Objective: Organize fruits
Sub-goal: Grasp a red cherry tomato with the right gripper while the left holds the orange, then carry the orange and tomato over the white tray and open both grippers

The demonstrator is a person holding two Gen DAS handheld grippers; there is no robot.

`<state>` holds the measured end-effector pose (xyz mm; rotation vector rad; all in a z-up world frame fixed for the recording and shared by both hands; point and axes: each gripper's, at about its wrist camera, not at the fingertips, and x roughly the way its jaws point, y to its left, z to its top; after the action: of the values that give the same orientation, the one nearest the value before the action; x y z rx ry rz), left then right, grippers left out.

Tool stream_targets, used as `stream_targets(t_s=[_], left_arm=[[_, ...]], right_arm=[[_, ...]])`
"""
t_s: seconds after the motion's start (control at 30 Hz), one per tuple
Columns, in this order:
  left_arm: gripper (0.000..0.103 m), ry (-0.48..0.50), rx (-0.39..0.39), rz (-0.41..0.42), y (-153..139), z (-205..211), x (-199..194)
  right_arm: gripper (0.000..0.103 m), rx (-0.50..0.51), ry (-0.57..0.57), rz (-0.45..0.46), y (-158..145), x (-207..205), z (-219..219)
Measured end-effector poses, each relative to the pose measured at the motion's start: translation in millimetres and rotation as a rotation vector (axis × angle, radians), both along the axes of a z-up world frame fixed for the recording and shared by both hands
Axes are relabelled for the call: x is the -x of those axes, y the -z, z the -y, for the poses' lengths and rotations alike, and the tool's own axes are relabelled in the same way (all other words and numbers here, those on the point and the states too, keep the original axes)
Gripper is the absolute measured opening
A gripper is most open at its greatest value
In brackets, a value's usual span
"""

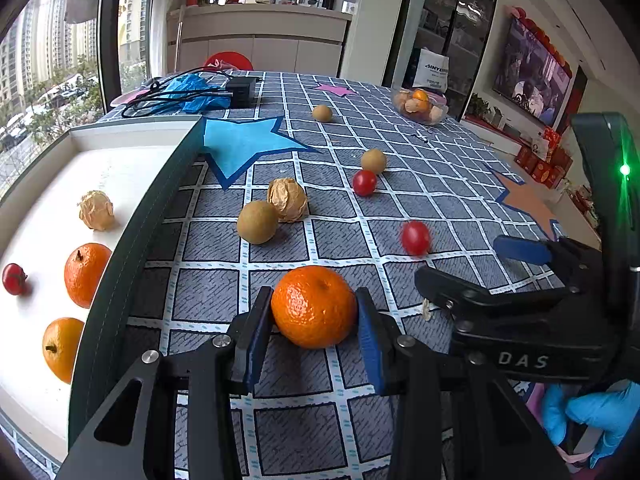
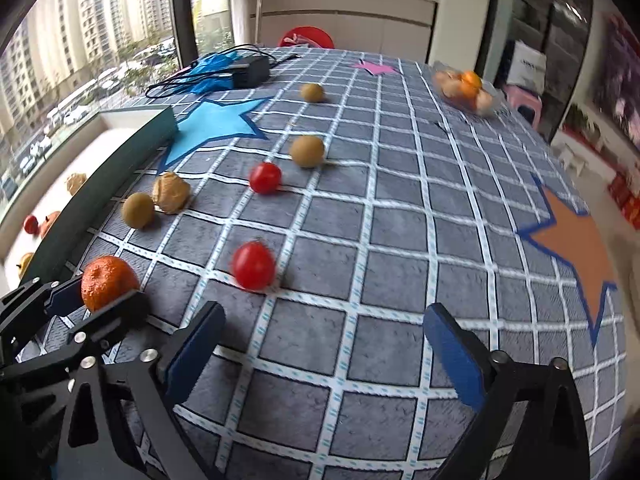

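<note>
The left gripper (image 1: pixel 316 320) has its two blue-padded black fingers pressed against either side of a round, pebbly-skinned orange mandarin (image 1: pixel 314 306), clamping it just above the grey checked tablecloth (image 1: pixel 420 152). The fruit fills the whole gap between the pads, its glossy dimpled peel catching the light and a small dark navel showing on top. The right gripper (image 2: pixel 324 340) hovers low beside it with its jaws spread wide and nothing between them; a smooth red cherry tomato (image 2: pixel 253 266) lies on the cloth ahead of its left finger, blurred.

To the left stands a shallow white tray with a dark green rim (image 1: pixel 132 240). On its floor lie two more orange mandarins (image 1: pixel 86 274), a small red tomato (image 1: pixel 13 279) and a papery tan husked fruit (image 1: pixel 96 210).

Out on the cloth, a crinkled husked fruit (image 1: pixel 287 199) touches a smooth brownish-green round fruit (image 1: pixel 257 222). Farther back a second red tomato (image 1: pixel 364 182) sits just beside a tan round fruit (image 1: pixel 373 160), and another tan one (image 1: pixel 322 113) lies well beyond. A light blue paper star (image 1: pixel 244 142) lies flat by the tray's far corner, an orange star (image 2: pixel 576 236) near the right edge, and a clear plastic bag of peels (image 1: pixel 420 106) sits at the far side
</note>
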<state>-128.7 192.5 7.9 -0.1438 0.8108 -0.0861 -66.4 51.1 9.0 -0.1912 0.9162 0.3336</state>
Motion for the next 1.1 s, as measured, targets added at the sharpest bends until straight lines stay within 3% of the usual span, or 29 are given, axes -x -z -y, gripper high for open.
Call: stream_targets(t_s=[0.17, 0.37, 0.4, 0.43, 0.47, 0.5, 0.53, 0.6, 0.87, 1.1], left_arm=[[0.043, -0.005, 0.024, 0.003, 0.0, -2.0, 1.4], [0.043, -0.006, 0.029, 0.004, 0.0, -3.4, 1.5], [0.043, -0.006, 0.029, 0.004, 0.0, -3.3, 1.5], [0.043, -0.006, 0.030, 0.004, 0.0, -3.3, 1.9], [0.043, -0.005, 0.030, 0.004, 0.1, -3.4, 1.7], [0.043, -0.005, 0.030, 0.004, 0.0, -3.5, 1.7], [0.043, -0.005, 0.031, 0.004, 0.0, -3.6, 1.7], [0.043, -0.006, 0.029, 0.004, 0.1, -3.1, 1.8], [0.043, 0.006, 0.054, 0.009, -0.6, -5.8, 2.1], [0.043, 0.024, 0.101, 0.075, -15.3, -12.1, 14.4]], right_arm=[[0.100, -0.050, -0.004, -0.021, -4.0, -8.8, -0.4], [0.100, -0.028, -0.069, -0.041, -3.5, -25.5, -32.5], [0.093, -0.018, -0.081, -0.049, -0.2, -28.1, -39.8], [0.080, -0.013, -0.087, -0.058, 2.5, -29.0, -43.4], [0.078, -0.009, -0.085, -0.043, 2.3, -27.8, -44.8], [0.068, -0.019, -0.089, -0.043, 1.6, -26.8, -45.5], [0.047, -0.017, -0.088, -0.036, 0.4, -25.5, -45.9], [0.023, -0.022, -0.087, -0.032, -1.3, -23.3, -44.1], [0.023, -0.165, -0.036, -0.065, -13.5, -12.7, -7.0], [0.024, -0.191, -0.024, -0.059, -25.8, 0.0, 5.9]])
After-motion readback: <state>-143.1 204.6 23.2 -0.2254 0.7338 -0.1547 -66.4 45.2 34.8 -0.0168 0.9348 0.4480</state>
